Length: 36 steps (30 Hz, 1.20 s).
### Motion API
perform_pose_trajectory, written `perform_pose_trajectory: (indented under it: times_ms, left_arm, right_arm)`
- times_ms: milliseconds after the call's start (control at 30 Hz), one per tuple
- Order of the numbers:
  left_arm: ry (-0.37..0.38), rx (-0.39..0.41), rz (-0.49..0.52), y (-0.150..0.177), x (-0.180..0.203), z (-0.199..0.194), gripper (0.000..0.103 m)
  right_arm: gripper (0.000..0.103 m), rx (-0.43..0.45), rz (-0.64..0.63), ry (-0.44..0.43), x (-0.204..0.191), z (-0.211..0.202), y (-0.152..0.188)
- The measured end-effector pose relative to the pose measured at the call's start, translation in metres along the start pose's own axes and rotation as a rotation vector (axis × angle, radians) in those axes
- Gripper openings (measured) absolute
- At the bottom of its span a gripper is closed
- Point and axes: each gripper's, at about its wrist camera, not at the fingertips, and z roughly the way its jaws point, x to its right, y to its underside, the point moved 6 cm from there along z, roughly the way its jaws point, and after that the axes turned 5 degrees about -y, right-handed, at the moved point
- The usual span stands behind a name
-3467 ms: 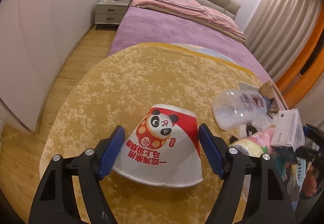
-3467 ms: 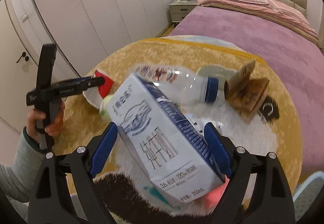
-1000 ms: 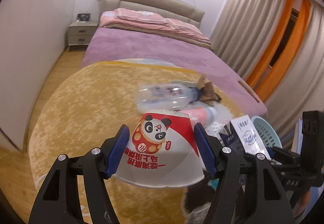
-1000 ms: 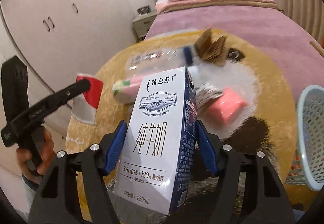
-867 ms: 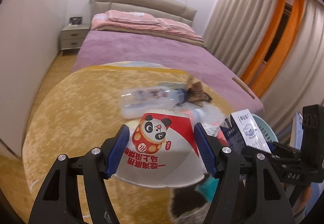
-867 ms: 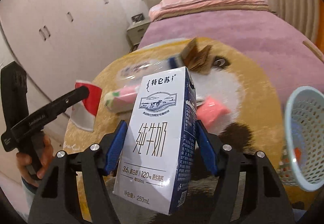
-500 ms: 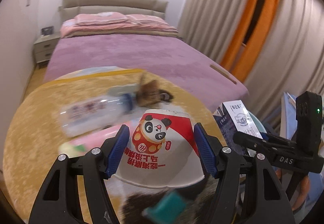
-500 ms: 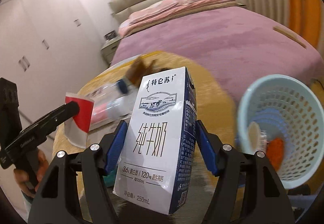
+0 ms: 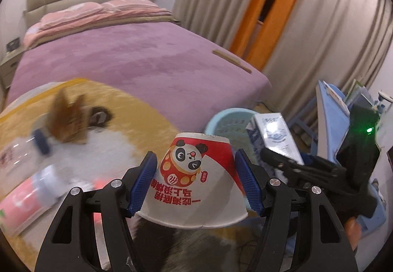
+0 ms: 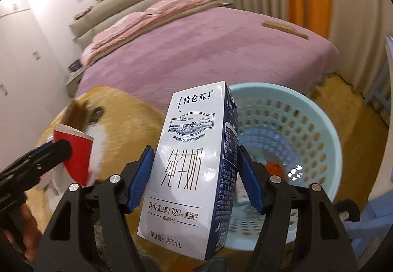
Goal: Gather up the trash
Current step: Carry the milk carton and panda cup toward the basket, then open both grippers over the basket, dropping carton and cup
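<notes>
Two pieces of trash carried toward the light-blue basket (image 10: 326, 124)

Right gripper (image 10: 195, 175) clamps the milk carton (image 10: 190, 164) just before the basket; left gripper (image 9: 197, 184) clamps the upturned paper cup (image 9: 196, 178) beside it. Both look light, crushable; flat sides suit gripping.

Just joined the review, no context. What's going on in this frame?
A person is clearing trash off a round rug beside a bed, with a hand-held gripper in each hand. The left hand-held gripper is shut on an upside-down paper cup with a panda print. The right hand-held gripper is shut on a milk carton. Both are near a light blue mesh basket that already holds a few scraps. A plastic bottle, a brown paper piece and pink packaging lie on the rug.
</notes>
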Motion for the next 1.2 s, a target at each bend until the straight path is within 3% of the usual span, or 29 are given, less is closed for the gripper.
perform_pose_trajectory:
  times_ms: [367,467,567,867,1200]
  left_arm:
    - [0.043,-0.073,0.045,-0.007,0.052,0.066,0.065]
    - [0.036,-0.077,0.043,-0.006,0.057,0.075,0.075]
    - [0.062,-0.076,0.027,-0.004,0.057,0.073,0.078]
    - [0.068,-0.012,-0.007,0.000,0.040,0.033,0.078]
    - [0.048,0.097,-0.040,0.012,0.006,-0.044,0.078]
  right_arm:
    - [0.065,-0.036,0.127,0.095,0.078,0.024,-0.007]
    - [0.069,-0.036,0.159,0.091,0.090,0.026,-0.009]
    - [0.074,-0.028,0.163,0.098,0.095,0.023,-0.009]
    - [0.074,0.004,0.097,0.045,0.065,0.002,-0.010]
    - [0.074,0.056,-0.103,-0.068,-0.034,-0.025,-0.005]
